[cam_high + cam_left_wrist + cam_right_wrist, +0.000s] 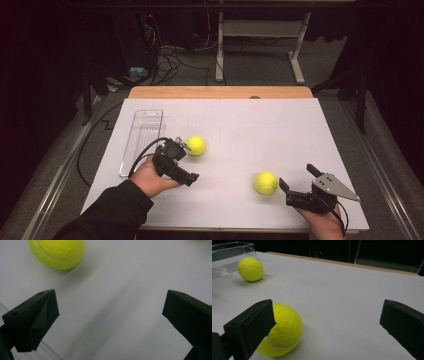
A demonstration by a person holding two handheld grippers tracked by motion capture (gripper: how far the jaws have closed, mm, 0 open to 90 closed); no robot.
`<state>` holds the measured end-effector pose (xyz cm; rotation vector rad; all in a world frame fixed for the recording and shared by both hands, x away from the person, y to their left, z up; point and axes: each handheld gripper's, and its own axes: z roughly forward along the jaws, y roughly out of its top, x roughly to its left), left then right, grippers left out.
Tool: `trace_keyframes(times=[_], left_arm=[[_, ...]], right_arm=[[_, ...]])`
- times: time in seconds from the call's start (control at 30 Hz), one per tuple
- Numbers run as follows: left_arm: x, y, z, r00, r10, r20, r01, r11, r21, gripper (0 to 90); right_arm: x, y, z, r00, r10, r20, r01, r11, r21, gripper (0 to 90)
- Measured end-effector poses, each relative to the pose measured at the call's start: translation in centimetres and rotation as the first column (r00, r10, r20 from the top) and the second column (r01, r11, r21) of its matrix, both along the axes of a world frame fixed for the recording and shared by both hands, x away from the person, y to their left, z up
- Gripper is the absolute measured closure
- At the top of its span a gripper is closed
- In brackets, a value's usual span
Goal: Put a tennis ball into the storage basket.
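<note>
Two yellow tennis balls lie on the white table cover. One ball (195, 145) rests just right of a clear plastic tray (142, 141); the other ball (265, 182) lies near the front right. My left gripper (189, 162) stands open just in front of the first ball (57, 252), which sits beyond its left jaw, apart from it. My right gripper (298, 176) is open too. The near ball (284, 330) sits against the inside of its left jaw, not clamped. In the right gripper view the far ball (250, 268) lies beside the tray (229, 255).
The white cover (240, 125) lies on a wooden table whose far edge (220, 92) shows at the back. Table legs and cables stand on the floor beyond. The tray's ribbed rim (47, 350) runs under my left jaw.
</note>
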<state>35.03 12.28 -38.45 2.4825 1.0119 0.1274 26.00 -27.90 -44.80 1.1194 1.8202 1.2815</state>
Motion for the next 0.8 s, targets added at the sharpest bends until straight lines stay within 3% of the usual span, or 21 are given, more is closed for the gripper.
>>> trace_keyframes(times=[0.33,0.53,0.63,0.8], left_arm=[[3.5,-0.9,0.2,0.9993,0.037,0.0,-0.037,0.9987,0.035,1.3],[5.9,-1.7,-1.0,0.9974,0.069,-0.022,-0.068,0.9966,0.048,1.4],[7.1,-2.1,-1.6,0.9953,0.089,-0.037,-0.086,0.9924,0.088,1.4],[8.6,-2.7,-2.2,0.9909,0.125,-0.049,-0.12,0.987,0.108,3.0]], right_arm=[[0.0,0.0,0.0,1.0,0.004,0.0,-0.004,1.0,0.002,0.0],[-0.1,0.0,0.0,1.0,0.006,0.003,-0.006,1.0,0.005,0.0],[-0.1,0.0,0.1,1.0,0.006,0.003,-0.006,1.0,0.007,0.0],[-0.1,0.0,0.1,0.9999,0.01,0.004,-0.01,1.0,0.007,0.0]])
